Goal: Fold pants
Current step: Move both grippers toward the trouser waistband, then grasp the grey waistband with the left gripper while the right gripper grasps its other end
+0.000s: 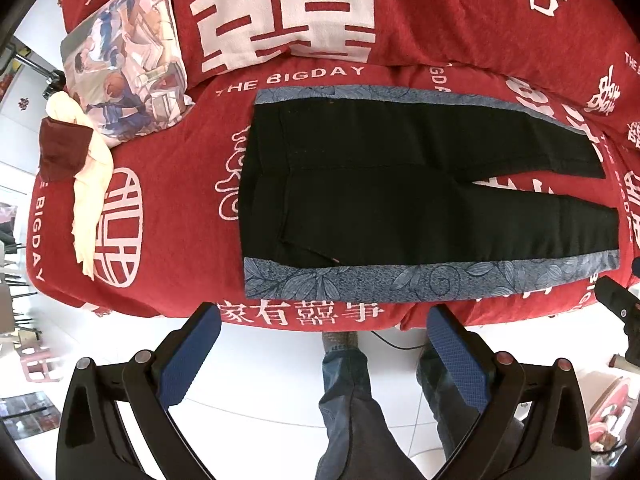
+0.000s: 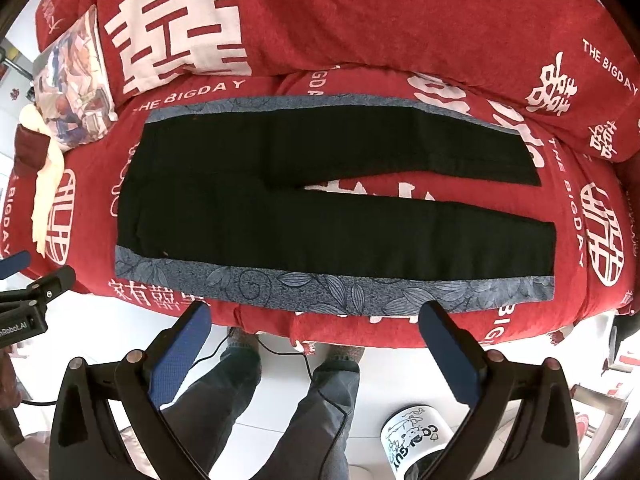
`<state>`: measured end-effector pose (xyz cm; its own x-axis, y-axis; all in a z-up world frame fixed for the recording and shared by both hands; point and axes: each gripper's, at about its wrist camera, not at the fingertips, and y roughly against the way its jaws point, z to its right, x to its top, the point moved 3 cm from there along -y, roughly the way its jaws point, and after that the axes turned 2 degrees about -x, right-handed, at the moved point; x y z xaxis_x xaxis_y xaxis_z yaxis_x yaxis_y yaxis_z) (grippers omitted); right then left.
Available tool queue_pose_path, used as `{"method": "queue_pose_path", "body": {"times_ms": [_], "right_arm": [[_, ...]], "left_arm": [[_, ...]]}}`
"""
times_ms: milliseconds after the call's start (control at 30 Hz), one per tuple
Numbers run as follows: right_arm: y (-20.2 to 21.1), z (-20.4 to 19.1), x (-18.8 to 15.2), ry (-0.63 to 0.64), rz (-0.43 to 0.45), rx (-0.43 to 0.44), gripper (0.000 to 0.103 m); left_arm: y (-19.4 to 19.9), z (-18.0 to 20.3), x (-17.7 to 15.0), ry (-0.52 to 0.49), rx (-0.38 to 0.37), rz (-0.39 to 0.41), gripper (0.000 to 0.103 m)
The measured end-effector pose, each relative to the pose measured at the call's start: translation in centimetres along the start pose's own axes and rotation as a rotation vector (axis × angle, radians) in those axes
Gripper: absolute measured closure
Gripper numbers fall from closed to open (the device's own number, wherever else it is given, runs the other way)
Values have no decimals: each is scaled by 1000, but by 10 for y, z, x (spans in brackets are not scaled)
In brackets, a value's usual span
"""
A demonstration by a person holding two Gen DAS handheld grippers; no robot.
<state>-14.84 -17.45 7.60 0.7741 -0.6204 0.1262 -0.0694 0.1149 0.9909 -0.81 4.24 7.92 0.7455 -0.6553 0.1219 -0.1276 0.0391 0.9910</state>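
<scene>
At the far left a cream cloth (image 1: 90, 184) droops over the edge of the red sofa (image 1: 172, 208), with a printed cushion (image 1: 128, 68) propped behind it. Next we come to the pants (image 1: 400, 200), black with a blue floral stripe (image 1: 420, 280) down each outer seam, spread flat across the seat: waistband at the left, both legs running right and splitting apart toward the hems. Our left gripper (image 1: 324, 356) hangs off the front edge near the waist end, fingers spread wide and holding nothing; our right gripper (image 2: 316, 356) hangs further right by the near leg, jaws likewise apart and empty. We judge no fold has begun, so we are at the reach-in. The next move likely calls for pinching the near stripe at waist and hem together, then carrying that leg over the far one evenly.
</scene>
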Motion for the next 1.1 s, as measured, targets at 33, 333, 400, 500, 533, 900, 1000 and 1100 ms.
{"method": "queue_pose_path", "body": {"times_ms": [33, 333, 400, 500, 533, 900, 1000, 1100], "right_arm": [[-1, 0, 0, -2, 0, 0, 0], [-16, 9, 2, 31, -23, 27, 0], [-26, 11, 2, 53, -37, 42, 0], [-38, 17, 3, 69, -59, 77, 0], [-42, 19, 2, 77, -61, 86, 0], [-97, 31, -11, 63, -122, 67, 0], [-115, 29, -20, 25, -145, 54, 0], [-131, 24, -30, 16, -179, 52, 0]], "left_arm": [[-1, -1, 0, -2, 1, -1, 0], [-11, 7, -1, 44, 43, -24, 0], [-12, 13, -2, 61, 74, -29, 0], [-14, 22, -4, 100, 87, -15, 0], [-17, 24, -5, 115, 92, -17, 0], [-81, 36, -17, 94, 106, -107, 0], [-103, 34, -19, 69, 97, -123, 0], [-124, 31, -24, 63, 63, -141, 0]]}}
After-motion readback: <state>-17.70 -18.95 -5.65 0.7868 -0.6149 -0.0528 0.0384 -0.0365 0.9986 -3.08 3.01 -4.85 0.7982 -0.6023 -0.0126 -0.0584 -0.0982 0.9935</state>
